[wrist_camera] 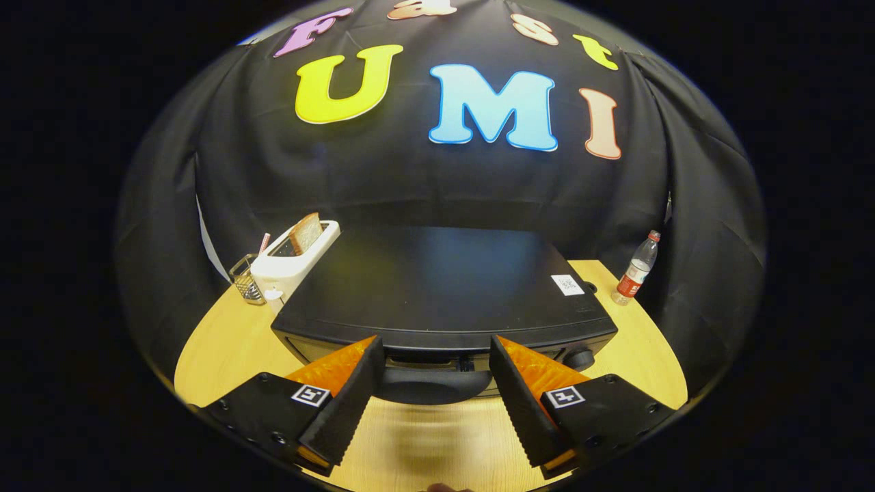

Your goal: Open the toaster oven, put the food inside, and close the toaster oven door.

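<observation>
You get no readable text here. White sticker [567, 284] on the toaster oven [437, 287] top, near its right rear corner: small code pattern, too small to make out. Bottle [636, 269] at the table's [219, 342] right rear edge carries a red label, print too small to read. Each finger [526, 396] wears a square black-and-white marker tag [310, 395]: pattern, no words. The gripper [434, 362] fingers stand spread apart just in front of the oven's handle [432, 384], pressing nothing.
</observation>
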`<state>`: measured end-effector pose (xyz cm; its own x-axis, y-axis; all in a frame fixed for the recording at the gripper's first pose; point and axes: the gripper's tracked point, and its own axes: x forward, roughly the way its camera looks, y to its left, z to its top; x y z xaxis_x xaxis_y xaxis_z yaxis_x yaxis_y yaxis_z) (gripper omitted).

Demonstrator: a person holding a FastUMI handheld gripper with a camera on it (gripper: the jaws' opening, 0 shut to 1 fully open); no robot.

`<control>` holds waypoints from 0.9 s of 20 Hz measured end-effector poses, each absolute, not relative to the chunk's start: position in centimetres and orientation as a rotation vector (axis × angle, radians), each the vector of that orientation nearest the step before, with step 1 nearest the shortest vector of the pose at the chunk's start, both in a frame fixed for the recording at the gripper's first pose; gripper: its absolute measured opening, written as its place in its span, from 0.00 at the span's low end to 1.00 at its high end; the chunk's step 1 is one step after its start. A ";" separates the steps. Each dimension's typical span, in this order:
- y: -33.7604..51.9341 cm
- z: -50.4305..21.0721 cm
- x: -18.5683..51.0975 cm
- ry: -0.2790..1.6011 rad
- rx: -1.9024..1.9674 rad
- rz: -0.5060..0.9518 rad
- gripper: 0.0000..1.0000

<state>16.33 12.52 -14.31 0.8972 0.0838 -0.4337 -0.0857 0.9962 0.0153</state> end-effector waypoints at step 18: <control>13.0 -17.0 12.6 0.527 0.048 0.147 0.96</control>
<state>12.59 12.96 -16.98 0.8539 0.1521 -0.4977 -0.1273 0.9883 0.0836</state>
